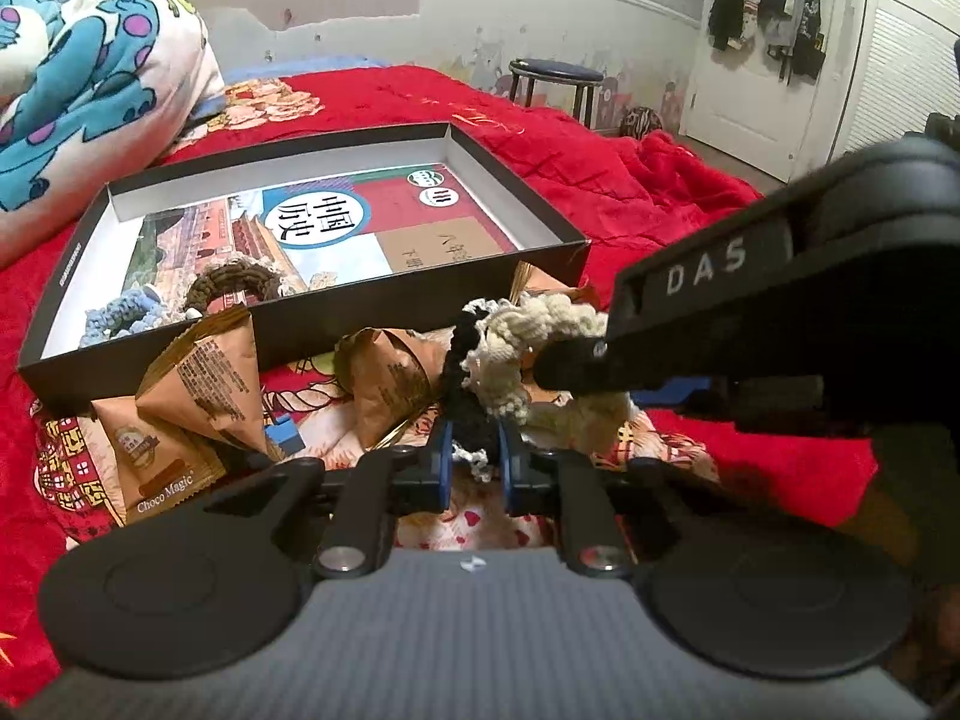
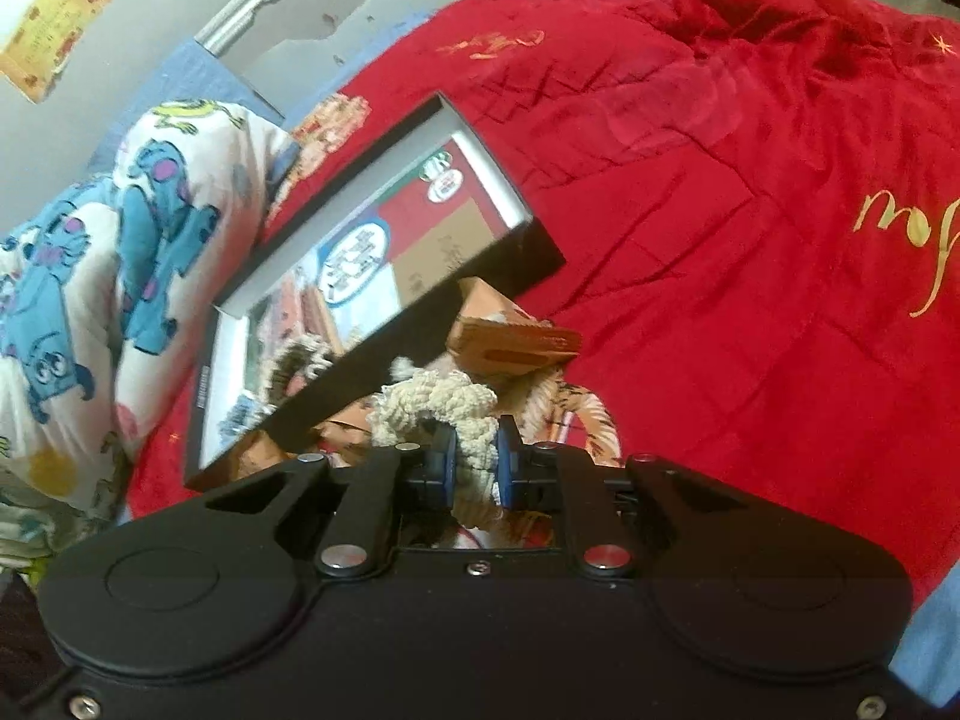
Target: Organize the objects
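1. Scrunchies: a black scrunchie sits clamped between the blue pads of the left tool; a cream scrunchie sits clamped between the pads of the right tool. Both lie on the red bedspread, touching each other.
2. Black box: shallow, open, white inside, just ahead of both tools. It holds a printed sheet bearing Chinese characters in a white circle, plus a brown scrunchie and a pale blue scrunchie in its near left corner.
3. Brown snack packets: ahead and left of the left tool, against the box wall; one reads "Choco Magic". Other print is too small to read.
4. Right tool body, seen from the left wrist: crosses in from the right, marked "DAS", covering part of the cream scrunchie.
5. Cartoon-print bedding: far left, cut off by the frame edge.
6. Right wrist view: blurred; the box contents are hard to make out.
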`<state>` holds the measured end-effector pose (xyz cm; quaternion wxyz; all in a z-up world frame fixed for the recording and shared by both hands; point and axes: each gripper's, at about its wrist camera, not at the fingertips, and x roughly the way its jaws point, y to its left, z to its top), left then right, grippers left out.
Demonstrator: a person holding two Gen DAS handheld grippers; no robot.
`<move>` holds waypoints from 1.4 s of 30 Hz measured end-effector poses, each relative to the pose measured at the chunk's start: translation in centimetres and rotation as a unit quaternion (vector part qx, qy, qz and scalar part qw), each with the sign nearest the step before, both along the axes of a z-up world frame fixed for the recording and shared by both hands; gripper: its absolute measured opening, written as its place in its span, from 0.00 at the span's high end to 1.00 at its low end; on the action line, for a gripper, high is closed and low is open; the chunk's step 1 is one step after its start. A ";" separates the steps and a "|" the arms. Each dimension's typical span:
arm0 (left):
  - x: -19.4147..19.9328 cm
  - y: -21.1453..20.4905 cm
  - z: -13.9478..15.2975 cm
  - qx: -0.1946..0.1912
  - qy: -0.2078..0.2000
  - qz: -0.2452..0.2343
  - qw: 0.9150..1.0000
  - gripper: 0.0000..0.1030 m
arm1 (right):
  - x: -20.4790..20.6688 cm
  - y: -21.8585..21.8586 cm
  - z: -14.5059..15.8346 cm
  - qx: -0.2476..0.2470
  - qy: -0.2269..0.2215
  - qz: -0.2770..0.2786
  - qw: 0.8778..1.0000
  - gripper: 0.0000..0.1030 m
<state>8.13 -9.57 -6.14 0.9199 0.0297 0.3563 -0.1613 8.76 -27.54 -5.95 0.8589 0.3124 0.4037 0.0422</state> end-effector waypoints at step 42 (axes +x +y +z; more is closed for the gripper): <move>-2.4 2.6 5.4 -0.082 -0.041 0.011 0.996 0.82 | -2.3 -1.3 4.5 0.127 -0.140 0.018 0.982 0.87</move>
